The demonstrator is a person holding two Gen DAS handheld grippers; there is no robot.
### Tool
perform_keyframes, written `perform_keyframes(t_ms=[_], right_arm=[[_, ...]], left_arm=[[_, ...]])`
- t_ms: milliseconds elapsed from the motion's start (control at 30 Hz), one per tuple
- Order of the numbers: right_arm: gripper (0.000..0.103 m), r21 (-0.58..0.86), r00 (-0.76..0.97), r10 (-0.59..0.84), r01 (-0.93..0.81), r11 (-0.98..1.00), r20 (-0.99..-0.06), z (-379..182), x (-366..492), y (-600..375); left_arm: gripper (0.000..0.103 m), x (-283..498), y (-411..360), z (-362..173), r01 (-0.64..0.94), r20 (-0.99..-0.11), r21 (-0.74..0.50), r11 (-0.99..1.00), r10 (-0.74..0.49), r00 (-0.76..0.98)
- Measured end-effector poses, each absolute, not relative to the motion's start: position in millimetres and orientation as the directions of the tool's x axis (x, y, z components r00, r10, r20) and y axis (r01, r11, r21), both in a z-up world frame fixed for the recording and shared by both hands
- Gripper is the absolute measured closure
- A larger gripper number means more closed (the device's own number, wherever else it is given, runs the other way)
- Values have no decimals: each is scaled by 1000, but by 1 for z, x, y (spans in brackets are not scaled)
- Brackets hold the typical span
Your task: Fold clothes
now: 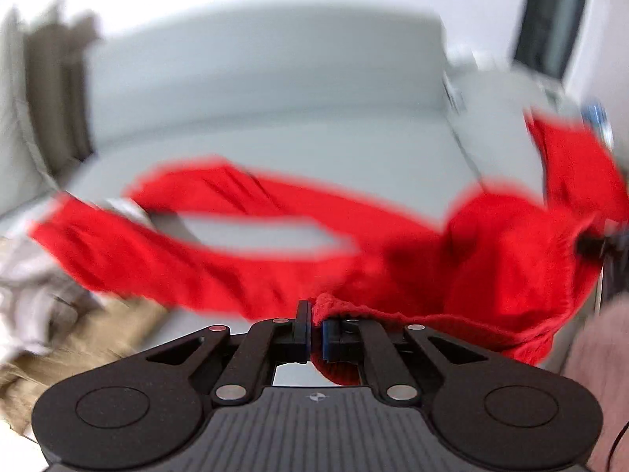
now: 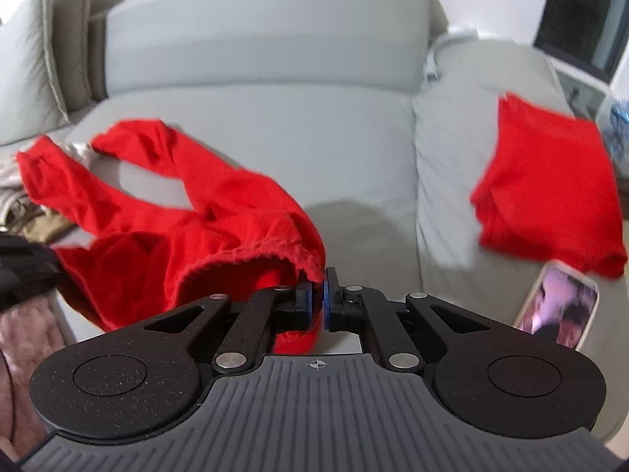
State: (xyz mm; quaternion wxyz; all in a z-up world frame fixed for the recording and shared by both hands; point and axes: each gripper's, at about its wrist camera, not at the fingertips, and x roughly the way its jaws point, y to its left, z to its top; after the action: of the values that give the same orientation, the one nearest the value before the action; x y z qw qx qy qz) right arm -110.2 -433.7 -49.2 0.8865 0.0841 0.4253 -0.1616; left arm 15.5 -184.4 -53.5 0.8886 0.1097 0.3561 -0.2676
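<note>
Red trousers [image 1: 275,251] hang over the grey sofa seat [image 1: 314,145], legs trailing to the left. My left gripper [image 1: 316,326] is shut on the waistband's edge. My right gripper [image 2: 317,301] is shut on the other side of the waistband; the trousers [image 2: 188,228] spread away to its left. The left wrist view is blurred by motion. A folded red garment [image 2: 550,192] lies on the sofa's right armrest, and it also shows in the left wrist view [image 1: 578,165].
A phone [image 2: 558,306] with a lit screen lies on the armrest near the folded garment. A heap of beige and white clothes [image 1: 51,314] sits at the sofa's left. Cushions [image 2: 47,47] stand at the back left. A pink blanket [image 2: 27,338] is at the lower left.
</note>
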Motion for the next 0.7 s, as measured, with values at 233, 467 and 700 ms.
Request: perform_keyframes(t_ms=[233, 467, 700], right_arm=[[98, 74, 688, -171, 311, 947, -706, -8, -94, -406], [98, 145, 557, -31, 269, 952, -830, -39, -123, -394], [99, 251, 349, 159, 234, 939, -923, -91, -136, -398]], left_arm=[[99, 3, -137, -9, 430, -606, 16, 903, -333, 722], [99, -25, -124, -64, 499, -776, 34, 866, -292, 559], [99, -1, -127, -107, 574, -893, -8, 819, -264, 364]])
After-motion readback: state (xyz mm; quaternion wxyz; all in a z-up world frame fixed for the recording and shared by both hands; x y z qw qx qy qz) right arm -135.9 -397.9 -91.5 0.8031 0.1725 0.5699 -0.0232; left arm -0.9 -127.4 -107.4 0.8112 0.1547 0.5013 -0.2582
